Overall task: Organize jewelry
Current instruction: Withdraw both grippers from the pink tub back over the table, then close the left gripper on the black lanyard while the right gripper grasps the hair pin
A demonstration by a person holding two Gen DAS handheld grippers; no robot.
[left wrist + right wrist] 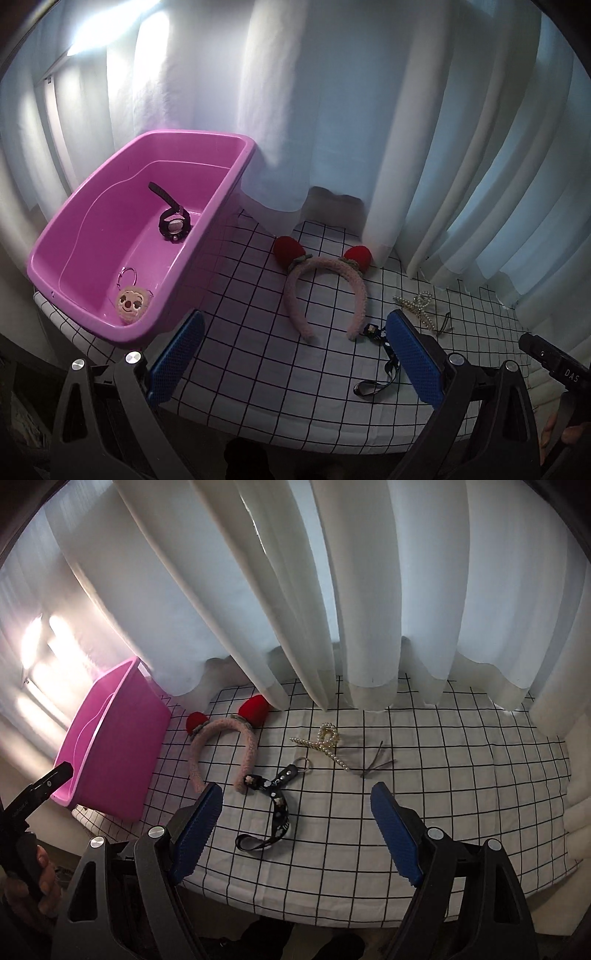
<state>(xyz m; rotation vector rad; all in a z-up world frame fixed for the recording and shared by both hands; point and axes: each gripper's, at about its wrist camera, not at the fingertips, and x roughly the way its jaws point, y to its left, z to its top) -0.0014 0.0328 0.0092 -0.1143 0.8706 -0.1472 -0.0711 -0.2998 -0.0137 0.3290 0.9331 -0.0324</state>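
A watch [174, 222] and a keychain [129, 301] lie in the bin [207, 218]. The headband [221, 746], strap [271, 805], clip [325, 744] and hair tie [375, 764] wait on the surface [461, 775]. Both grippers [295, 363] [295, 834] hang wide apart, holding nothing.

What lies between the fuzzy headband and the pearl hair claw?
In the right wrist view, the black lanyard's key-ring end lies between the headband and the claw; otherwise bare checked cloth.
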